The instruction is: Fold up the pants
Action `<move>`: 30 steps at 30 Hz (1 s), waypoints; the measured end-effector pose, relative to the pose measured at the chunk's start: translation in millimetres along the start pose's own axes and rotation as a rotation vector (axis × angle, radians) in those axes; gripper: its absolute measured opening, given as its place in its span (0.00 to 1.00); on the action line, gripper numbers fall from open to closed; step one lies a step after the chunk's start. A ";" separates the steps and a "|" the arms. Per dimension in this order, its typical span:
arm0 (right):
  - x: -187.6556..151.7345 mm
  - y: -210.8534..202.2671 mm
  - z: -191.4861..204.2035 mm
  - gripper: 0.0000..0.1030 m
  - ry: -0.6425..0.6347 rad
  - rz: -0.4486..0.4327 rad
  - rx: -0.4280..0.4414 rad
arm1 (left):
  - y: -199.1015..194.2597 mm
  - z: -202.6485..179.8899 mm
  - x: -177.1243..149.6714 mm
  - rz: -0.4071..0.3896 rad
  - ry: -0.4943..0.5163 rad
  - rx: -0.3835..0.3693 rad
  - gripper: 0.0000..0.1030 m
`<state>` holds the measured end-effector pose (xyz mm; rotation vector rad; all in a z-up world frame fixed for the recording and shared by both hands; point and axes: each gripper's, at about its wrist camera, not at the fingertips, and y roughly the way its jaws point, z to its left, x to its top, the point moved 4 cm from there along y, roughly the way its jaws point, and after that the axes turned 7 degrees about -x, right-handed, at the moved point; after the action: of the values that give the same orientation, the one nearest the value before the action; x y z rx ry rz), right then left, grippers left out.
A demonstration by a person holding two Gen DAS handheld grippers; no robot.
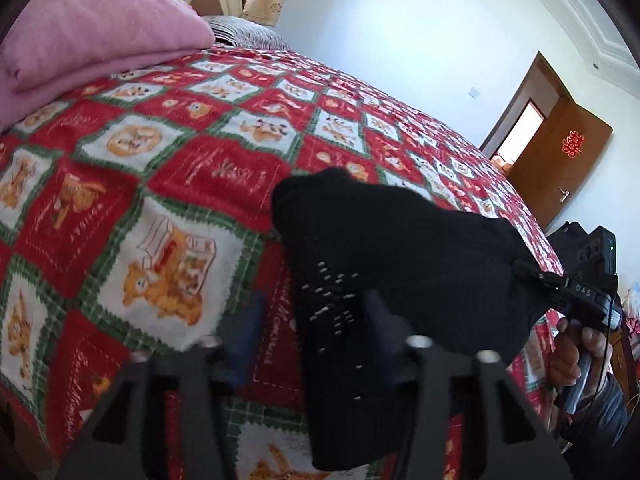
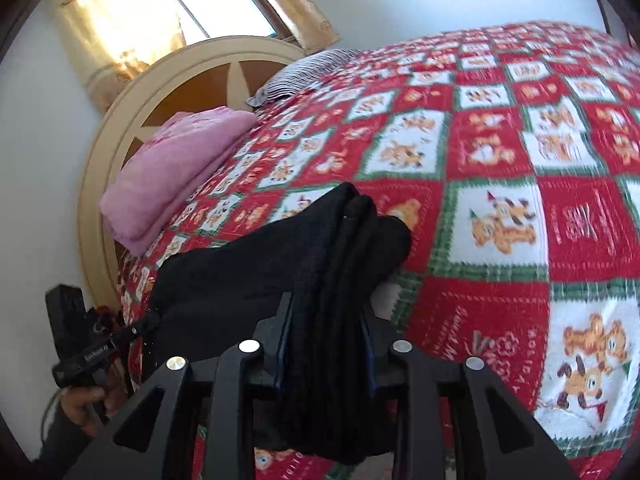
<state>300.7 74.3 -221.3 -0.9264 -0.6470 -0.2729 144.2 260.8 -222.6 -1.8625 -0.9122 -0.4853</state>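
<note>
2 claws lift black pants point(image 1: 400, 264) over quilt point(image 1: 160, 168); pink blanket point(image 1: 100, 28) nearby.

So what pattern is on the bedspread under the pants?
Red, white and green check with orange teddy bears on the bedspread; clearest in the right wrist view.

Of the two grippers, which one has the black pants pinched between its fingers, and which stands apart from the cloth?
The right gripper pinches the black pants. The left gripper stands open, its left finger clear of the cloth.
</note>
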 end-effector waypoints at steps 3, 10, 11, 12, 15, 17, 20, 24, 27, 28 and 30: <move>-5.4 -3.8 -14.3 0.40 0.020 0.010 -0.038 | 2.4 -6.8 -1.7 -0.003 0.037 0.018 0.65; -10.3 -14.2 -39.8 0.62 0.090 -0.018 -0.073 | -1.6 -16.4 -12.5 0.014 0.123 0.097 0.71; -11.1 -17.8 -41.0 0.62 0.089 -0.025 -0.084 | -4.1 -16.2 -14.0 0.022 0.123 0.101 0.71; -12.3 -20.3 -40.7 0.63 0.085 -0.030 -0.092 | -8.6 -15.5 -15.5 0.029 0.121 0.110 0.71; -16.3 -34.7 -43.7 0.63 0.075 -0.048 -0.115 | -18.6 -15.9 -19.8 0.035 0.123 0.141 0.74; -18.8 -44.5 -46.8 0.63 0.077 -0.054 -0.139 | -26.9 -18.6 -21.4 0.022 0.132 0.181 0.74; -21.0 -60.4 -55.2 0.63 0.081 -0.063 -0.210 | -36.5 -28.2 -20.1 0.001 0.137 0.217 0.74; -23.5 -85.6 -64.6 0.63 0.114 -0.058 -0.257 | -54.2 -53.6 -11.2 -0.048 0.159 0.232 0.76; -23.0 -121.3 -64.4 0.63 0.108 -0.099 -0.265 | -68.4 -79.3 -3.2 -0.092 0.205 0.240 0.82; -22.6 -130.2 -64.0 0.64 0.105 -0.111 -0.267 | -72.8 -87.1 -0.9 -0.107 0.221 0.238 0.85; -23.1 -147.3 -61.3 0.65 0.099 -0.135 -0.270 | -81.9 -101.7 3.1 -0.133 0.253 0.248 0.90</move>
<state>236.0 -62.6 -165.9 -1.1214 -0.5905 -0.5340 89.4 191.9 -126.2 -1.4857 -0.8841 -0.6428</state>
